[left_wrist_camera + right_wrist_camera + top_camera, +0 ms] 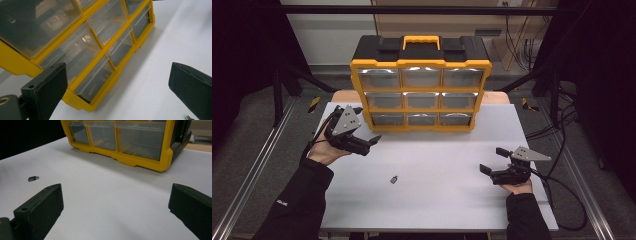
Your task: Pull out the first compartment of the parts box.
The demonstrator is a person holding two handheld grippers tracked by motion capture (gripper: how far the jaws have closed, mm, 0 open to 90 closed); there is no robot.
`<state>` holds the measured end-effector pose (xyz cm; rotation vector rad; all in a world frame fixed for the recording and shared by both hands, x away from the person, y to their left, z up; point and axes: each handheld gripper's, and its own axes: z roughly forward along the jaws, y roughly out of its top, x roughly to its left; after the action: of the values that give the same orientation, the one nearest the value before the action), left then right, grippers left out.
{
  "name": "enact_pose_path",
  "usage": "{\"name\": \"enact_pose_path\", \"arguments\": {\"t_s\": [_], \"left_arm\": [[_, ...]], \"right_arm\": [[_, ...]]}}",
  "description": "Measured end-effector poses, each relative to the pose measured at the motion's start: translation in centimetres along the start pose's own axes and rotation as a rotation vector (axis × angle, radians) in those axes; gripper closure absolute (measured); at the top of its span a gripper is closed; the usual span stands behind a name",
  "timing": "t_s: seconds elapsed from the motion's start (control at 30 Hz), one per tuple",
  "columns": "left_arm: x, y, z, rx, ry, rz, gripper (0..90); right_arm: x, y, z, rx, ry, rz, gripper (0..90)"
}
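Observation:
A yellow and black organiser (421,90) with nine clear drawers, all closed, stands at the back middle of the white table (442,205). A small dark part (394,179) lies loose on the table in front of it. My left gripper (366,125) hovers open just off the organiser's lower left corner, nothing between its fingers. Its own view looks along the drawer fronts (100,47), with the small part (189,117) at the bottom right edge. My right gripper (492,160) rests open and unloaded near the front right. From there the small part (32,178) lies far left and the organiser (125,142) ahead.
Black cables (562,190) trail off the table's right side to the floor. Metal frame rails (257,165) run along both sides. A wooden edge (497,97) shows behind the organiser. Bare table lies between the two grippers.

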<state>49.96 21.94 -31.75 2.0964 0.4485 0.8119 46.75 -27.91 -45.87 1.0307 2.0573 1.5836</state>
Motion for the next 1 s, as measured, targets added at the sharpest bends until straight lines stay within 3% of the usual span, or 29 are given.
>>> {"name": "enact_pose_path", "arguments": {"t_s": [0.4, 0.57, 1.0], "left_arm": [[0.2, 0.8, 0.1, 0.007, 0.034, 0.069, 2.0], [0.4, 1.3, 0.1, 0.013, 0.055, 0.128, 2.2], [0.7, 2.8, 0.1, 0.013, 0.081, 0.181, 2.2]], "right_arm": [[0.0, 0.0, 0.0, 0.001, 0.001, -0.001, 0.3], [0.0, 0.0, 0.1, 0.006, 0.001, -0.003, 0.3], [0.0, 0.0, 0.0, 0.004, 0.002, -0.002, 0.3]]}}
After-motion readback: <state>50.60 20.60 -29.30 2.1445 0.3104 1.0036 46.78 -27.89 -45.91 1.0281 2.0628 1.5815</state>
